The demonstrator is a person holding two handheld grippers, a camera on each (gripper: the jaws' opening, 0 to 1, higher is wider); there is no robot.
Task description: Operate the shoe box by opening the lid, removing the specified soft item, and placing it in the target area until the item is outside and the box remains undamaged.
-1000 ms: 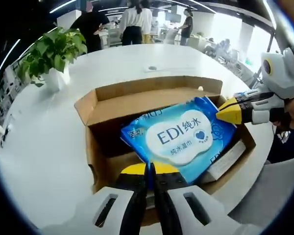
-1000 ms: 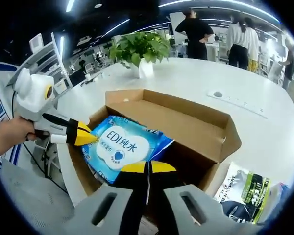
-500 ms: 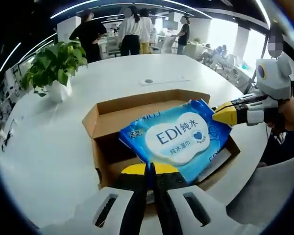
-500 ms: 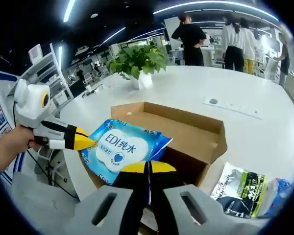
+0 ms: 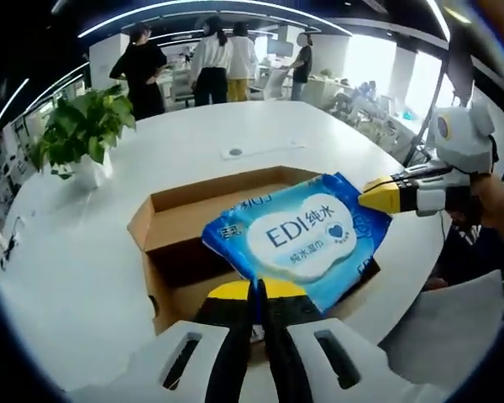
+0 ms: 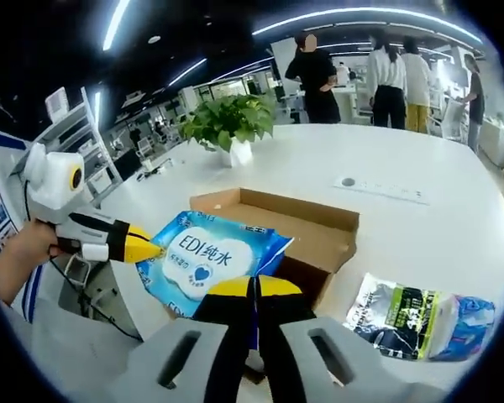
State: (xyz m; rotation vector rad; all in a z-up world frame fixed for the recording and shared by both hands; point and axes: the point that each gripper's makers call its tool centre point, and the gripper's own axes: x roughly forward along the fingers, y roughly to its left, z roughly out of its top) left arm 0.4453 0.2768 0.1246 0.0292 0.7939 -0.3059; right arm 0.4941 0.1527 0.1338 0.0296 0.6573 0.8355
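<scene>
A blue wet-wipes pack [image 5: 298, 239] with a white "EDI" label hangs level above the open cardboard shoe box [image 5: 185, 225]. My left gripper [image 5: 256, 290] is shut on the pack's near edge. From the right, my right gripper [image 5: 371, 197] pinches the pack's far corner with its yellow tips. In the right gripper view the same pack [image 6: 203, 254] sits over the box [image 6: 311, 237]. There my right gripper [image 6: 254, 287] is shut on one edge and the left gripper [image 6: 143, 249], held by a hand, is on the opposite corner.
The box stands near the edge of a large white round table [image 5: 84, 252]. A green, black and blue soft package [image 6: 416, 319] lies on the table beside the box. A potted plant [image 5: 80, 134] stands farther back. Several people [image 5: 210, 63] stand beyond the table.
Both grippers have lifted the wipes pack higher. It was resting tilted inside the box and now hangs above the box's rim. The box stayed on the table.
</scene>
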